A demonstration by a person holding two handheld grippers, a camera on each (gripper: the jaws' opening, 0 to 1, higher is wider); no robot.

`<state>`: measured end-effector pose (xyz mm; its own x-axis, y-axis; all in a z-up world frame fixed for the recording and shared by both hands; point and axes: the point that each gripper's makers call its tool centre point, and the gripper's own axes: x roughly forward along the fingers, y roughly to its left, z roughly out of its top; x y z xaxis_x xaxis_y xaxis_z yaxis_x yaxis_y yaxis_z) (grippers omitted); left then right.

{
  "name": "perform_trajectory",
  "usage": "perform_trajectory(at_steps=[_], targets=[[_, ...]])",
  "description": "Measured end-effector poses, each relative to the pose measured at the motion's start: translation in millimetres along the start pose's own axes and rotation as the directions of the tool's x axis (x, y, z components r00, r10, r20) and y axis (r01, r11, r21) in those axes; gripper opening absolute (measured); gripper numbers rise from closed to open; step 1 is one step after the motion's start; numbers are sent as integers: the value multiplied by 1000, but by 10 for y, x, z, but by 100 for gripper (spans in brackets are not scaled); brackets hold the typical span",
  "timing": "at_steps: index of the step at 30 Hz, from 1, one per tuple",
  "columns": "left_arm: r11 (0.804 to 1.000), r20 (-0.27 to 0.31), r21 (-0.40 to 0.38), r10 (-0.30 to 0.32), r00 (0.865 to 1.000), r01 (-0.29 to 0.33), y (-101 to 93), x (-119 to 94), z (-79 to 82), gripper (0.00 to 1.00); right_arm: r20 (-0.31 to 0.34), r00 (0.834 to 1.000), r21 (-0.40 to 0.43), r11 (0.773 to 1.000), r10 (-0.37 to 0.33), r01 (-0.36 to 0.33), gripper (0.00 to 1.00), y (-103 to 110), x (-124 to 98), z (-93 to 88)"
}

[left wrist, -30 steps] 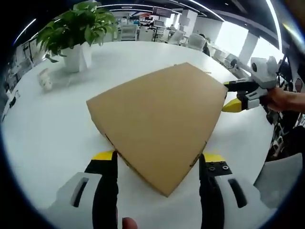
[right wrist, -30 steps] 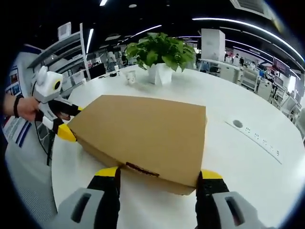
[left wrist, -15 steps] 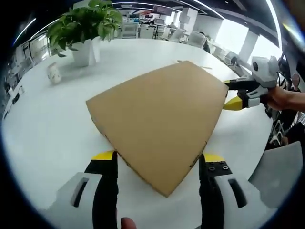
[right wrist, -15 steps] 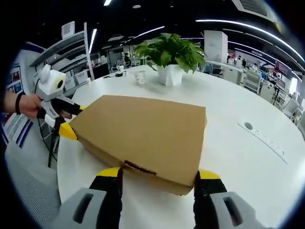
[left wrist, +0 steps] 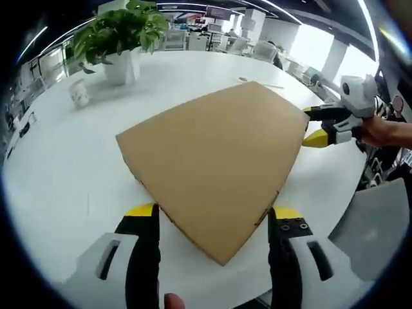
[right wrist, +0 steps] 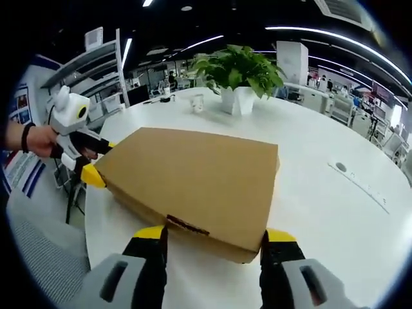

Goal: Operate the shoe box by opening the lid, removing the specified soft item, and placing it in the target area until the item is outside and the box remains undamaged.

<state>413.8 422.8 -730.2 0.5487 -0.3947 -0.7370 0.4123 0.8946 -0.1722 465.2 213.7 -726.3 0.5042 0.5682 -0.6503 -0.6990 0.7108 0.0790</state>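
Over on the far left of the left gripper view, a small white cup [left wrist: 80, 96] sits on the round white table [left wrist: 58, 167], with a potted plant [left wrist: 122, 35] just beyond it, well clear of the action. Centre stage is the shoe box [left wrist: 215, 161], plain brown cardboard, lid down flat and closed, lying on the table. The left gripper [left wrist: 214, 215] has its black, yellow-tipped jaws spread wide, one on each side of the box's near corner, which pokes between them; whether they press the cardboard I cannot tell. Off to the right, the right gripper [left wrist: 317, 129] meets the far corner, jaws parted above and below the box edge, a hand [left wrist: 386, 132] behind it. Switch to the right gripper view: the left gripper [right wrist: 90, 164] is at the box's left corner, a hand [right wrist: 35, 140] on it, and this view's own jaws stand open, straddling the near edge of the box.
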Motion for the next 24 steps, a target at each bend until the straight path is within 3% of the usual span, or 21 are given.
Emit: perform_trajectory(at_steps=[10,24], targets=[[1000,0,4,-1,1000,1,13,-118,-132,67,8,1000,12,1000,0,-1,54,183,-55,-59],[1000,11,6,-3,1000,3,19,-126,-140,68,0,1000,13,1000,1,-1,53,197,-71,-75]])
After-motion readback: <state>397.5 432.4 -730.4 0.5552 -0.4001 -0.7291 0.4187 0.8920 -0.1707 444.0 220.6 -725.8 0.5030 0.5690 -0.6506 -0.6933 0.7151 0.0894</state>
